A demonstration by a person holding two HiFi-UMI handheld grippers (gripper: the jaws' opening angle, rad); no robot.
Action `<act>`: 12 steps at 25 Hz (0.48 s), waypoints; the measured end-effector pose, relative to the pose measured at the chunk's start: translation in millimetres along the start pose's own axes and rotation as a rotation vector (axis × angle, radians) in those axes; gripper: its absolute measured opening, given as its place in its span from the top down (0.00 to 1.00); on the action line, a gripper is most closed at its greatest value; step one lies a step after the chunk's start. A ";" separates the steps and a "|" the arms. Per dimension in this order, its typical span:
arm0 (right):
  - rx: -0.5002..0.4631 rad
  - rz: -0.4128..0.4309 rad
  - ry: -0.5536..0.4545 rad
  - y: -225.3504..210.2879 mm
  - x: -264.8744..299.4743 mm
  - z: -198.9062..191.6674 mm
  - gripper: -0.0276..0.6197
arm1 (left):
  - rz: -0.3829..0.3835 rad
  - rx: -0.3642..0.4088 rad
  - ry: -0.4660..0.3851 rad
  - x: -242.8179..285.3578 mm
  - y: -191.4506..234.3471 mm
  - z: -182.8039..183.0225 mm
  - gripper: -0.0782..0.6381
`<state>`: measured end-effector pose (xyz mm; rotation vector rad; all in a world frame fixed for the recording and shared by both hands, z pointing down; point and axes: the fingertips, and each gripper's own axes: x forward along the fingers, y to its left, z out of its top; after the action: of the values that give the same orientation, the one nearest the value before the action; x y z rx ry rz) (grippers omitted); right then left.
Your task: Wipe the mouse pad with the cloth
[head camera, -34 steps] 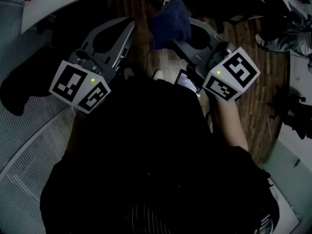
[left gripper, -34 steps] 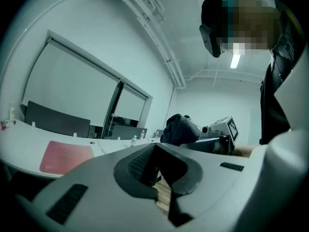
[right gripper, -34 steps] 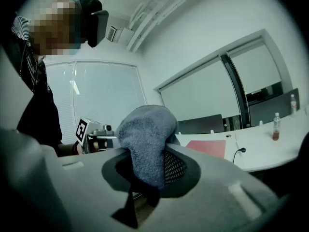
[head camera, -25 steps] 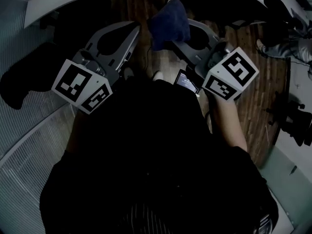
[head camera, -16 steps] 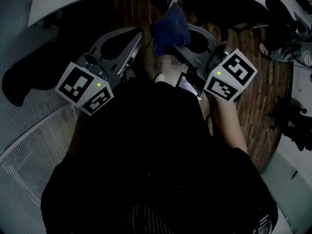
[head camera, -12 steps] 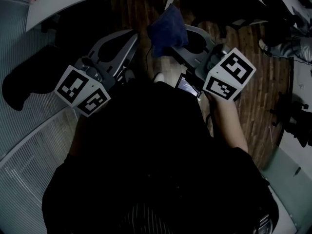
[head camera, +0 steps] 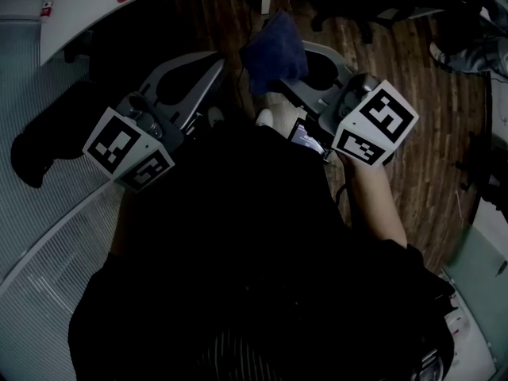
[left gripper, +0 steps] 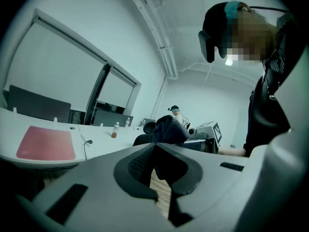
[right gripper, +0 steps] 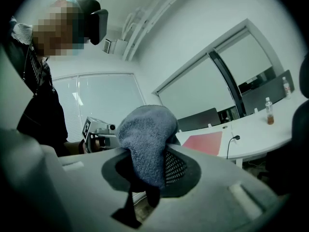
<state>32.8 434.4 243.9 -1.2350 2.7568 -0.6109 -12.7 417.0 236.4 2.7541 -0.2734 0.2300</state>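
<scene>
Both grippers are held up in front of my chest, away from the white table [head camera: 79, 2]. My right gripper [head camera: 279, 74] is shut on a dark blue cloth [head camera: 274, 48], which bulges up out of the jaws as a grey-blue bundle [right gripper: 145, 139]. My left gripper [head camera: 216, 54] is shut with nothing in it, and the cloth [left gripper: 169, 128] shows just beyond its tips [left gripper: 155, 146]. The red mouse pad [left gripper: 46, 143] lies flat on the table, and it also shows past the right gripper [right gripper: 147, 153] as a red mouse pad [right gripper: 203, 143].
A cable with a plug [left gripper: 86, 141] and a bottle of orange drink [left gripper: 115, 129] lie on the table beyond the pad. Black chairs [head camera: 48, 133] stand at the left and by the table. Wooden floor [head camera: 429, 133] is below. Another person [left gripper: 176, 112] stands far off.
The head view has drifted, so the table edge sits higher and further left. Both grippers have kept nearly the same place, and the cloth is still in the right one.
</scene>
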 end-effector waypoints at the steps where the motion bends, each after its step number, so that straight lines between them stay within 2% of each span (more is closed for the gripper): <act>1: 0.003 -0.006 -0.003 -2.4 -4.7 1.6 0.84 | -0.010 -0.014 0.002 3.7 -1.4 0.9 0.88; 12: 0.053 -0.185 -0.060 -39.8 -53.7 6.1 0.84 | -0.141 -0.009 0.054 41.9 -6.5 2.2 0.88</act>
<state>98.5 447.6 247.7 -1.4815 2.5797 -0.6443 29.6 415.5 240.3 2.7387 -0.0656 0.2651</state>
